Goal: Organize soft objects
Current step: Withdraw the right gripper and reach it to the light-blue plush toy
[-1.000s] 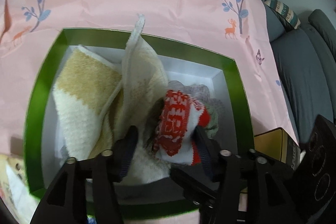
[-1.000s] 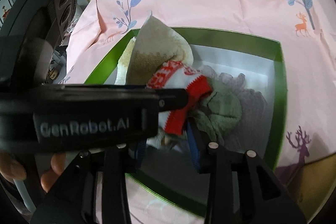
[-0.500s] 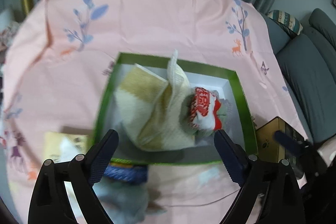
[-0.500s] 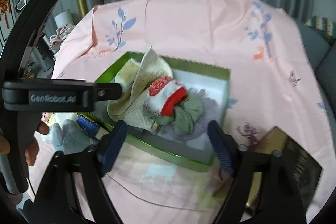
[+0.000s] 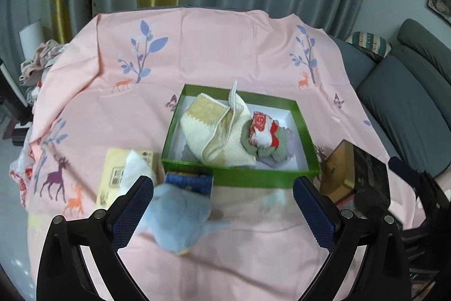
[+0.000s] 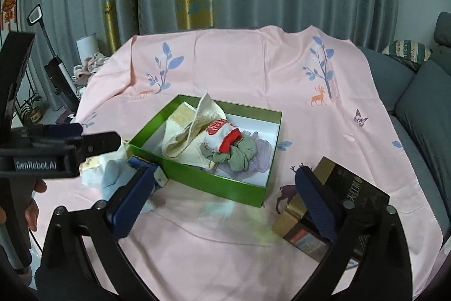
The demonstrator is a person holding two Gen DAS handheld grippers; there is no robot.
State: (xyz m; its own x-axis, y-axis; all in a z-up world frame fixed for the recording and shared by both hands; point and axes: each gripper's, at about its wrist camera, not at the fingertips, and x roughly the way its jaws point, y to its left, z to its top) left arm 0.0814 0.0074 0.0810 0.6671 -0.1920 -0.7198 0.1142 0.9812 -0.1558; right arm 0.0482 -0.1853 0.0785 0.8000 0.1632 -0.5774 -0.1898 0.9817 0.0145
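Green box (image 5: 242,177), centre frame on the pink tablecloth (image 5: 225,61), holding cream towel (image 5: 217,129), red-and-white sock (image 5: 262,131) and green cloth (image 5: 270,151), all beyond and apart from both left gripper (image 5: 222,205) and right gripper (image 6: 220,193), each spread wide, gripping nothing.
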